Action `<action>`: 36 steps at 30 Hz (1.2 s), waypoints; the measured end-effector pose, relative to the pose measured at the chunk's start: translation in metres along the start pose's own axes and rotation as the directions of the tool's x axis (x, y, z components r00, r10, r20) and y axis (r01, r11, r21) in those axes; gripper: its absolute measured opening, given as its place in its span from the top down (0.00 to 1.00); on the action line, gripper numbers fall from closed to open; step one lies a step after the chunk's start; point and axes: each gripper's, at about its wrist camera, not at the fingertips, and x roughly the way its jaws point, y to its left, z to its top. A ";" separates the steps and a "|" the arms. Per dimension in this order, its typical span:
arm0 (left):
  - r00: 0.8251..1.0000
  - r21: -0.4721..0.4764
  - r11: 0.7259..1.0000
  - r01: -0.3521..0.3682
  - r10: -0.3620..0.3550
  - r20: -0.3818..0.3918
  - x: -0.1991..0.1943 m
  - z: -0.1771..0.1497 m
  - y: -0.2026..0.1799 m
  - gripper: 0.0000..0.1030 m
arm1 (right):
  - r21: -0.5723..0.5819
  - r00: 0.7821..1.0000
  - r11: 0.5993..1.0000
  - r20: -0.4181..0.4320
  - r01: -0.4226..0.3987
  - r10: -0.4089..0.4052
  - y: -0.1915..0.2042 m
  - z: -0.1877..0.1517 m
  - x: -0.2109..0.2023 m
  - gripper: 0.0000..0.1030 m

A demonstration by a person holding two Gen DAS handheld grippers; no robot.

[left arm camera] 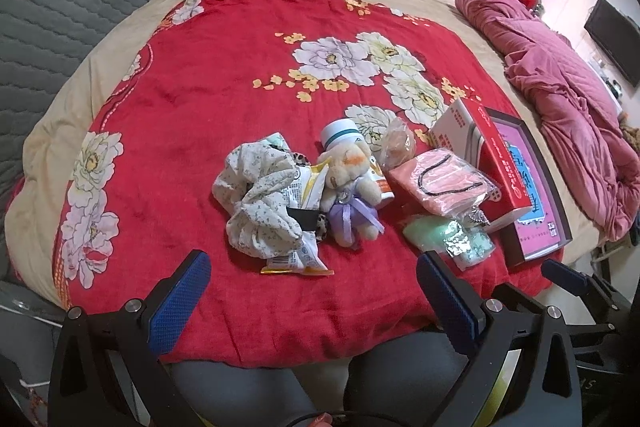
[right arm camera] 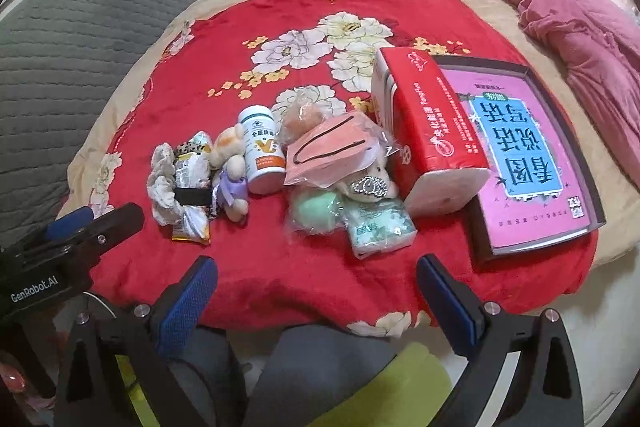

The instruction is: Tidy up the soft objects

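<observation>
A red floral blanket [left arm camera: 224, 115] covers a bed, with a row of small items across the middle of both views. From the left of the frame: a crumpled white floral cloth [left arm camera: 260, 203] lying over a snack packet [left arm camera: 298, 261], a small plush bear [left arm camera: 348, 187] with a purple bow, a white supplement bottle [right arm camera: 262, 151], a bagged pink face mask [right arm camera: 332, 151], a green sponge in plastic [right arm camera: 316, 209], and a green tissue pack [right arm camera: 380, 227]. At right, a red tissue box [right arm camera: 432, 135] rests on a pink-and-blue book [right arm camera: 532, 155]. The left gripper [left arm camera: 312, 301] and right gripper [right arm camera: 316, 301], at the bottom of their views, hang near the blanket's front edge, jaws spread wide, holding nothing.
</observation>
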 end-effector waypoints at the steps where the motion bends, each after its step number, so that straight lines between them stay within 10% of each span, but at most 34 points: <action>1: 1.000 -0.001 1.000 0.000 0.000 0.000 0.000 0.000 0.000 0.00 | 0.000 1.000 1.000 0.000 0.003 -0.003 0.000 0.000 0.000 0.03; 36: 0.999 -0.017 1.000 0.011 -0.012 -0.044 0.015 -0.004 0.008 0.00 | -0.012 1.000 1.000 -0.013 0.010 -0.010 -0.003 0.006 0.007 0.03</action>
